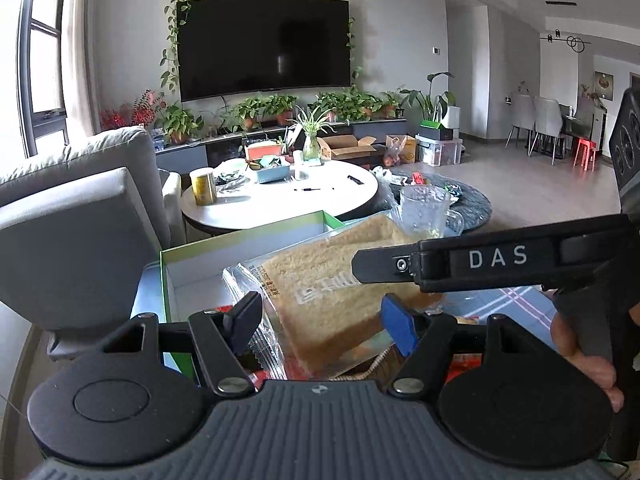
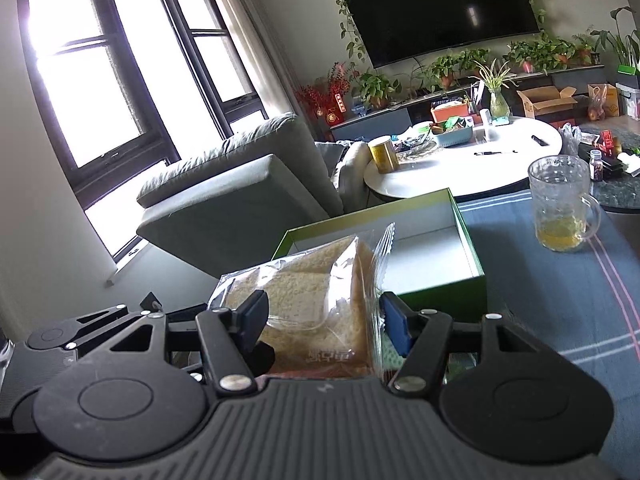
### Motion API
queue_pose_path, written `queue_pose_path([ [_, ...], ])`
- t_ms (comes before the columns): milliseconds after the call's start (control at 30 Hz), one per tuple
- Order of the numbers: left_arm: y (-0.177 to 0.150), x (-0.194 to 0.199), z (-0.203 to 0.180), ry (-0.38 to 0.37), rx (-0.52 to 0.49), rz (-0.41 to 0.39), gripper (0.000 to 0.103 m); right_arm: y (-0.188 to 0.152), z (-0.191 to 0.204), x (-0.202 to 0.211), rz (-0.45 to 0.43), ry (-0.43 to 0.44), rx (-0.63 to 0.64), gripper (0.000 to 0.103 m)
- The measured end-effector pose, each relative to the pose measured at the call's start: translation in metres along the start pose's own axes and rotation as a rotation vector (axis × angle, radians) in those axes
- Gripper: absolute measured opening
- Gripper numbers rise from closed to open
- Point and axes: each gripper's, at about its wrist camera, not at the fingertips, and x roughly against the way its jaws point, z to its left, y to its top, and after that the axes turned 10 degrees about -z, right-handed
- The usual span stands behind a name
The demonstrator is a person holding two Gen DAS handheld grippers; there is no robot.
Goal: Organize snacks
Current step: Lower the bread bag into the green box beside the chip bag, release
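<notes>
Behind our work surface lies a living room with a wall-mounted television [image 1: 264, 46], potted plants and a round white coffee table [image 1: 280, 196]. We work on a table under a blue cloth with pale stripes [image 2: 560, 280], where an open green-walled cardboard box with a white interior [image 2: 464, 224] sits toward the far edge, apparently empty where we can see into it.

We hold a clear plastic packet of sliced brown bread [image 2: 316, 308] just above the near edge of that box. Our right gripper [image 2: 324, 318] has its blue-padded fingers closed against the packet's two sides, pinching it. Our left gripper [image 1: 320, 322] brackets the same packet, but whether its spread fingers touch the wrapper we cannot tell.

We judge this to be the carrying step: the packet is lifted and not yet boxed. Next we should move it forward over the white interior, lower it flat, then let go. A glass mug holding a little yellow liquid [image 2: 562, 204] stands beside the box, well clear.

White characters printed on the wrapper are too blurred to read. Our right gripper's arm reads "DAS" in the left view.
</notes>
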Motion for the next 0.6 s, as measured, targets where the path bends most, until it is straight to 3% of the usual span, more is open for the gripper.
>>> queue_pose_path([
  [600,0.012,-0.041,0.017,0.045,-0.013,-0.014,0.064,0.014,-0.014,-0.041,-0.009,0.029,-0.065,0.086],
])
